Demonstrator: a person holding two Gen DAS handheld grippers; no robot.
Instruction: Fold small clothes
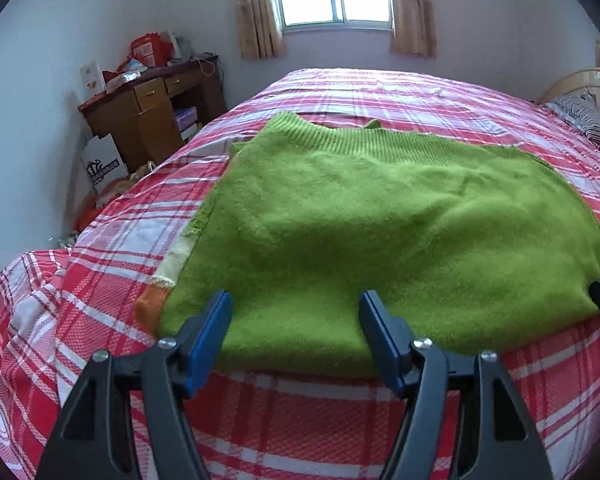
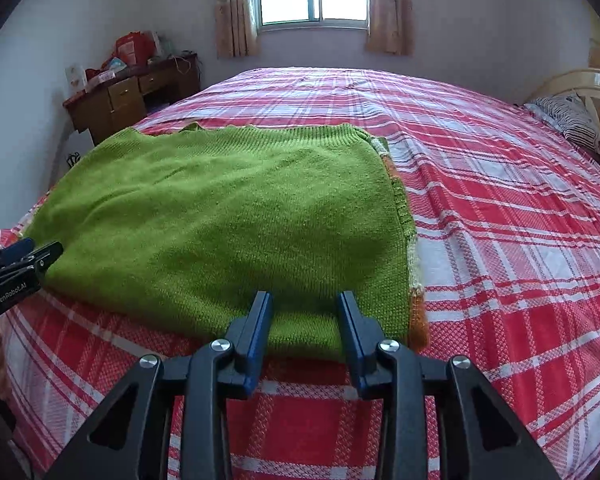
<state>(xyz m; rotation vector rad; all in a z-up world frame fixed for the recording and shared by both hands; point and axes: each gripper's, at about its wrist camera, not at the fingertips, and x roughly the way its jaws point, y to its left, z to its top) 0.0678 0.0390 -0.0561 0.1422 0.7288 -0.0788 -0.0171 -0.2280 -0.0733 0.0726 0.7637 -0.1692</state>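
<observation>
Green sweater (image 1: 372, 240) lies flat on the plaid bedsheet (image 1: 420, 92), near edge close to the near side of the bed, ribbed hem at the far end. It looks already folded over: a striped, orange-tipped part (image 1: 152, 308) pokes out from under its left edge, and the same sort of thing shows on its right edge in the right wrist view.

Risks, my read:
- Both grippers sit right at the near edge. If a finger catches only the top layer, the fold peels open rather than lifting as one stack.
- Uneven grab points left vs right would skew the next fold.
- The knit is soft and thick; a shallow bite could slip out mid-lift.
- A low finger could pinch the sheet along with the sweater and drag it.

Tool state:
- Left gripper (image 1: 296, 304): jaws wide apart, straddling the near edge, nothing clamped. Can't tell whether the tips touch the fabric.
- Right gripper (image 2: 305, 304): jaws narrower but still clearly apart, over the near edge by the right corner. No grip visible.
</observation>
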